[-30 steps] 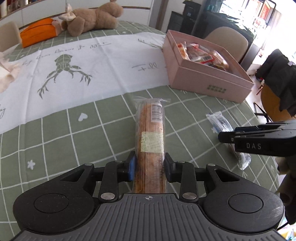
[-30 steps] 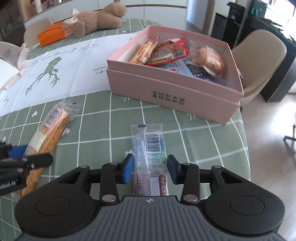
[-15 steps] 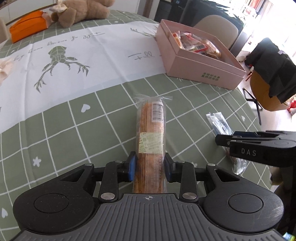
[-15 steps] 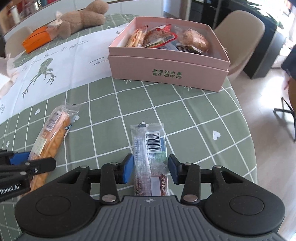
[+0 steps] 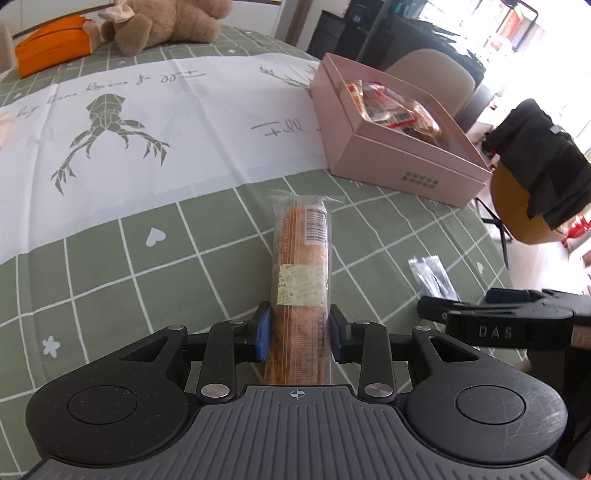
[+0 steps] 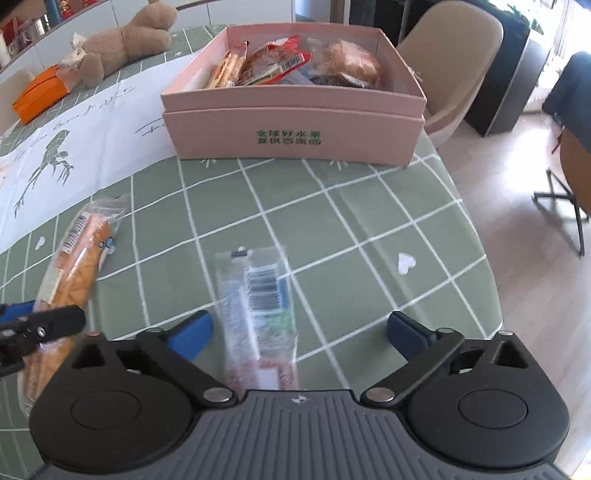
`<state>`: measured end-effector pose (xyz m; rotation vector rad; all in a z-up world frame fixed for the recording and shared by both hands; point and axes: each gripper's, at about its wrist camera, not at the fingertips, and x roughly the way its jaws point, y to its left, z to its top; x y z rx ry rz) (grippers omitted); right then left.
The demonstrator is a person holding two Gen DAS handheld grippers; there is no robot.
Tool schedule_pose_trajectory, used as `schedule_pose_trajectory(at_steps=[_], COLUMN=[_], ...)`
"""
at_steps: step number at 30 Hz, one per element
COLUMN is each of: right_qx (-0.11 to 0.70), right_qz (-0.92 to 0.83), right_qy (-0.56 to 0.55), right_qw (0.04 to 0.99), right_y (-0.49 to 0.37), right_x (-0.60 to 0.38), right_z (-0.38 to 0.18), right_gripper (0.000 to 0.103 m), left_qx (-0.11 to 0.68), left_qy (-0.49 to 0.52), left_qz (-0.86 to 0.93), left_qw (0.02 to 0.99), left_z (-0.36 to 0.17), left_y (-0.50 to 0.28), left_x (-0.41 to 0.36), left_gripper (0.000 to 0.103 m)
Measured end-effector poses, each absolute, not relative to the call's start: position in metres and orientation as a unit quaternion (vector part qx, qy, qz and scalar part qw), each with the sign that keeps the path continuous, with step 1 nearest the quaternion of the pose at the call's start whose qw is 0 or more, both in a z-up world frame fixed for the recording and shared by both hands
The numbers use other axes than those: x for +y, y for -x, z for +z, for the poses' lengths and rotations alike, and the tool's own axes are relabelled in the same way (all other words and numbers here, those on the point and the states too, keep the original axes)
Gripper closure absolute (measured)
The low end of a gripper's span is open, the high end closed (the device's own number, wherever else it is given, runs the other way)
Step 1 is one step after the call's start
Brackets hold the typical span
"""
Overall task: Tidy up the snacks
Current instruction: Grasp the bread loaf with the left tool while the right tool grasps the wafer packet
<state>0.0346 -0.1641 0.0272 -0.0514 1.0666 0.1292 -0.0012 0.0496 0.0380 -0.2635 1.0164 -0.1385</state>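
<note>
My left gripper is shut on a long orange bread stick in clear wrap, whose far end points toward the pink snack box. My right gripper is open wide. A clear snack packet with a barcode is blurred between its spread fingers, free of both pads. The pink box lies straight ahead in the right wrist view, holding several wrapped snacks. The bread stick and the left gripper's fingertip show at the left of the right wrist view. The right gripper shows at the left wrist view's right.
A green checked cloth and a white runner cover the table. A teddy bear and an orange pouch lie at the far side. Chairs stand past the table edge on the right.
My right gripper has opened and let go of the clear packet, which looks blurred as it drops. The left gripper stays shut on the bread stick, and the pink box looks nearer.
</note>
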Motion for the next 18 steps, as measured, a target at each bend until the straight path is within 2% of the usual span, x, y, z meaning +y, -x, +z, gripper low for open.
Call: schedule_pose_trajectory(at_steps=[11, 13, 16, 18], right_qx=[0.521, 0.513, 0.494, 0.489], right_qz=[0.130, 0.144, 0.167, 0.179], right_qy=[0.068, 0.072, 0.083, 0.090], right_qw=[0.841, 0.843, 0.849, 0.849], right_y=[-0.042, -0.037, -0.028, -0.026], right_x=[-0.161, -0.159, -0.153, -0.148], right_z=[0.030, 0.032, 0.038, 0.040], right_gripper=[0.000, 0.004, 0.029, 0.059], left_qx=[0.491, 0.494, 0.499, 0.502], left_qy=[0.105, 0.105, 0.117, 0.127], left_qz=[-0.062, -0.064, -0.063, -0.064], left_qw=[0.863, 0.861, 0.857, 0.853], left_z=[0.039, 0.039, 0.038, 0.038], left_y=[-0.010, -0.013, -0.015, -0.016], left_x=[0.031, 0.029, 0.032, 0.036], left_gripper=[0.067, 0.067, 0.067, 0.067])
